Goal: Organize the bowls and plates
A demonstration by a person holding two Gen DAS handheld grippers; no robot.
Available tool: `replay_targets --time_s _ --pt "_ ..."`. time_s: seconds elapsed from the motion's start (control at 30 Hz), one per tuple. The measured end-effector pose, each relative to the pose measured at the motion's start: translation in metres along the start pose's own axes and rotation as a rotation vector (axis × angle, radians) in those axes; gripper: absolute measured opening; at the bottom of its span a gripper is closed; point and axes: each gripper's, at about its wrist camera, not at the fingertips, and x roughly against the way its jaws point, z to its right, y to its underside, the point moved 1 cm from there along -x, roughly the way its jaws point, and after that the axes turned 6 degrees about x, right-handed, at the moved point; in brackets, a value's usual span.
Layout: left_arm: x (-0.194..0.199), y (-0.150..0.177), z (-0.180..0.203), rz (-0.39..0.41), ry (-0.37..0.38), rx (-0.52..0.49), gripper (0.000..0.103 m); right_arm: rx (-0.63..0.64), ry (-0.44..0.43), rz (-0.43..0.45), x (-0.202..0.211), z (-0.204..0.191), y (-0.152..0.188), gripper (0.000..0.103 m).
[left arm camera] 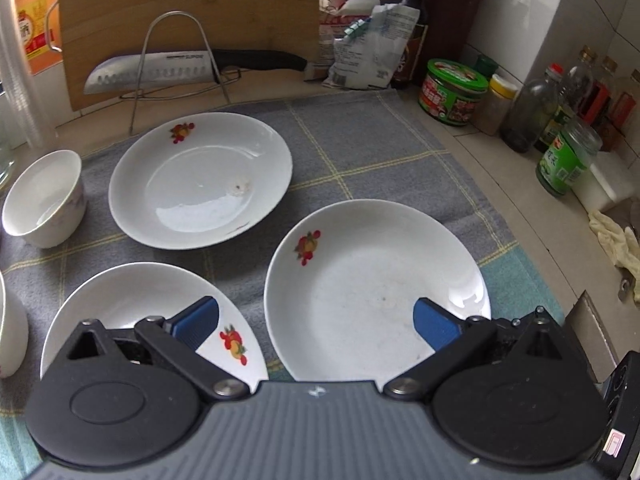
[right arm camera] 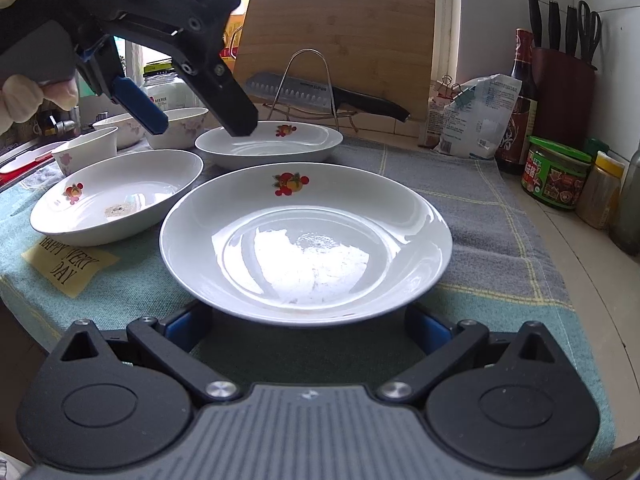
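Left wrist view cuts off the near-left plate [left arm camera: 132, 304] behind the left claw [left arm camera: 316, 326], whose blue pads stand wide apart holding nothing. Three plates lie on the towel [left arm camera: 360, 140], none touching: near-left, far [left arm camera: 200, 180] and near-right [left arm camera: 376, 288]. One bowl [left arm camera: 44, 198] sits at the towel's left edge; another is barely visible at the frame edge. Right wrist view shows the right claw [right arm camera: 308, 326] spread wide, empty, its pads half hidden under the nearest plate's [right arm camera: 306, 240] rim. Three bowls stand behind the plates. Bare towel lies to the right, before jars along the counter [right arm camera: 568, 240] edge.
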Motion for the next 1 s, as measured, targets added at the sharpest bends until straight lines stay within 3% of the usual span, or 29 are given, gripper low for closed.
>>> replay_targets --time_s 0.13,0.37,0.57,0.73,1.0 --pt "-0.013 -0.009 0.001 -0.024 0.074 -0.066 0.102 -0.001 0.003 0.007 0.001 0.000 0.001 0.103" --pt "-0.035 -0.030 0.004 -0.056 0.104 -0.177 0.102 -0.003 0.009 0.021 0.002 -0.002 0.003 0.103" --pt "-0.051 -0.040 0.007 -0.113 0.180 -0.238 0.102 -0.008 0.016 0.028 0.004 -0.002 0.004 0.103" --pt "-0.065 -0.050 0.005 -0.172 0.224 -0.235 0.102 -0.009 0.014 0.024 0.004 -0.002 0.004 0.103" --pt "-0.084 -0.058 0.005 -0.222 0.228 -0.267 0.101 0.000 0.003 0.045 0.004 -0.001 0.006 0.103"
